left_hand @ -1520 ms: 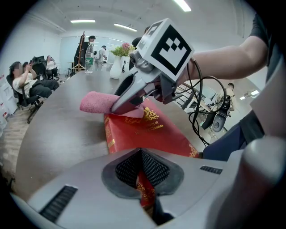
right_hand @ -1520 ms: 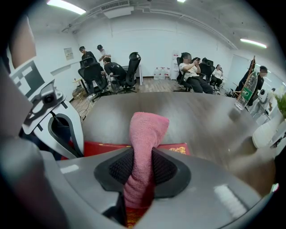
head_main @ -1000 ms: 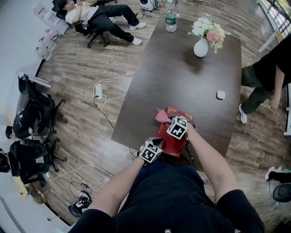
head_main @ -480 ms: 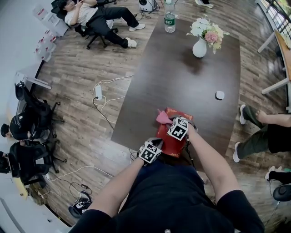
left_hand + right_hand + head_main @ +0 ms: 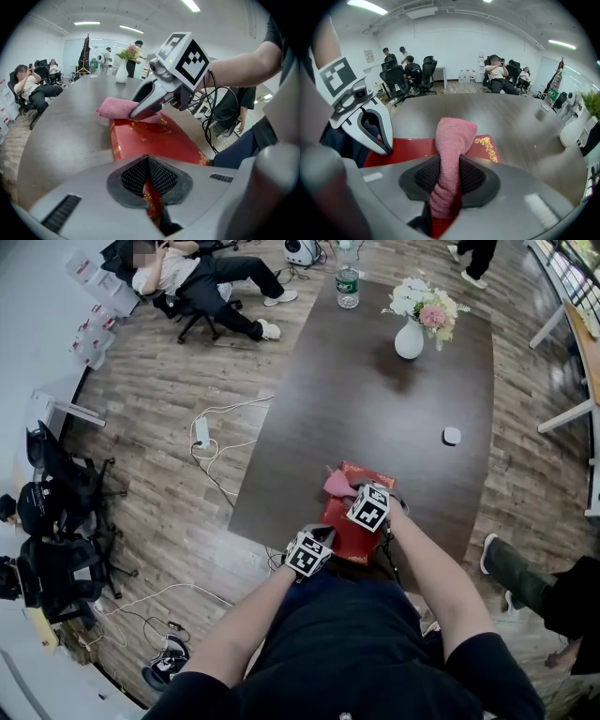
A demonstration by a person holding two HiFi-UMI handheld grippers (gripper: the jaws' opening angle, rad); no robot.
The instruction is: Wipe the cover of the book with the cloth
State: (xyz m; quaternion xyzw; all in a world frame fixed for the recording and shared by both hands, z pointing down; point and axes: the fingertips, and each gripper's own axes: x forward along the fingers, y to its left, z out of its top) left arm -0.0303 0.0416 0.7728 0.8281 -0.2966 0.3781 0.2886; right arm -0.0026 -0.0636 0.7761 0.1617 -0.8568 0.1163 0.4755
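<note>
Left gripper (image 5: pixel 149 164): jaws pinch the red gilt-trimmed book (image 5: pixel 159 140) at its near edge, steadying it
Right gripper (image 5: pixel 447 168): jaws clamp the pink terry cloth (image 5: pixel 453 133), held on the book for wiping

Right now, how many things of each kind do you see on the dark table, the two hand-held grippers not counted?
book: 1
cloth: 1
vase with flowers: 1
bottle: 1
small white object: 1
Total: 5
</note>
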